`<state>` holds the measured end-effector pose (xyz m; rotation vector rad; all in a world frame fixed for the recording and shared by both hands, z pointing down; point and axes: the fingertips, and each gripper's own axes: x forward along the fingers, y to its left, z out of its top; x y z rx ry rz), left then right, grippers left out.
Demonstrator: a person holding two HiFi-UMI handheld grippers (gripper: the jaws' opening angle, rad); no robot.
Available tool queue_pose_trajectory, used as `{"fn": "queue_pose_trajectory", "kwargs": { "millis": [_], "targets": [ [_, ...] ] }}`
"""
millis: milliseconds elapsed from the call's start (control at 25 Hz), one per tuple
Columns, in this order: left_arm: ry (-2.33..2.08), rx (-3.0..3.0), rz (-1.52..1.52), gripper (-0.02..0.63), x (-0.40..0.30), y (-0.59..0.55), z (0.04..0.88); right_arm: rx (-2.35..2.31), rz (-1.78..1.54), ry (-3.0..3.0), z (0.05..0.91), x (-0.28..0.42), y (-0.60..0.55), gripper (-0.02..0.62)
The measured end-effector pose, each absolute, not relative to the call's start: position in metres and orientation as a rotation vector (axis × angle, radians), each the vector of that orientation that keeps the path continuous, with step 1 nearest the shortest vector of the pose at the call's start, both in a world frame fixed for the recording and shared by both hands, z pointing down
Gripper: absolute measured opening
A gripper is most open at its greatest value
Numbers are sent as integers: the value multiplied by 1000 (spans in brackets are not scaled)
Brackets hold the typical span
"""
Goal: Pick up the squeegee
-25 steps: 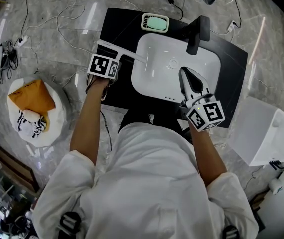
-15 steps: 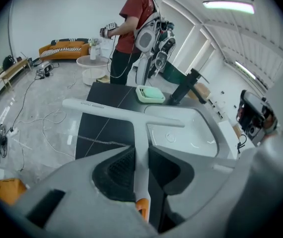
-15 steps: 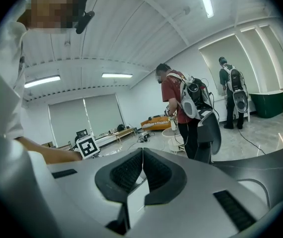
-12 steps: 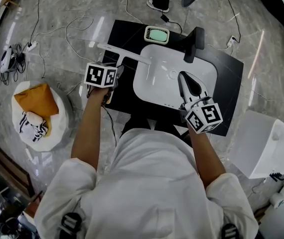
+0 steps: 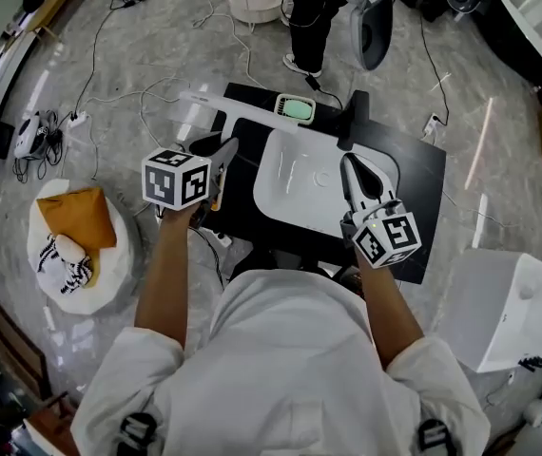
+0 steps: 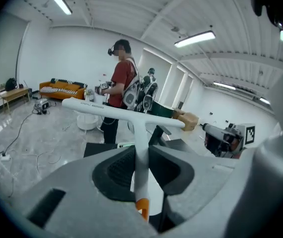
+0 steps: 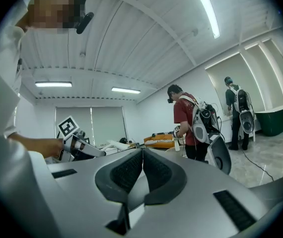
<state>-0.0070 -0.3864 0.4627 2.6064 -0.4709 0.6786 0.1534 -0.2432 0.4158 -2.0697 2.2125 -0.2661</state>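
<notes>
Currently left gripper [image 5: 222, 152] is clamped on the squeegee [image 6: 140, 143]: both pads press the white handle, with the orange butt end sticking out behind the jaws. The T-shaped blade sits at the far end, crosswise and tilted a little. The head view puts the squeegee in the air over the far-left corner of the black counter [image 5: 423, 179], blade running past the green-topped dish [image 5: 296, 108] toward the black faucet [image 5: 352, 120]. Right gripper [image 5: 352, 164] is closed, pads touching, nothing between them. It hangs over the right part of the white sink [image 5: 295, 193], well apart from the squeegee. A person in a red shirt [image 6: 121, 78] stands on the far side of the counter. White box [image 5: 494, 307] on the floor near right, orange cloth [image 5: 76, 215] on a round white cushion at left.
</notes>
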Motion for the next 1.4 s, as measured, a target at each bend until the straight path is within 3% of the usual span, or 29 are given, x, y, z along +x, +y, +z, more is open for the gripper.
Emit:
{"fn": "queue_pose_trajectory", "kwargs": {
  "millis": [600,1040,1400],
  "targets": [
    [-483,2915,145,89,-9,-319,312,-1996,39,2234,318,166,-206,15],
    [-645,2961,-96,89,-26,-306,299,-1984,91,2267,303,165,-195,15],
    [-744,2926,-123,89,-34,-303,321,-1980,73,2279,306,168,-193,14]
  ]
}}
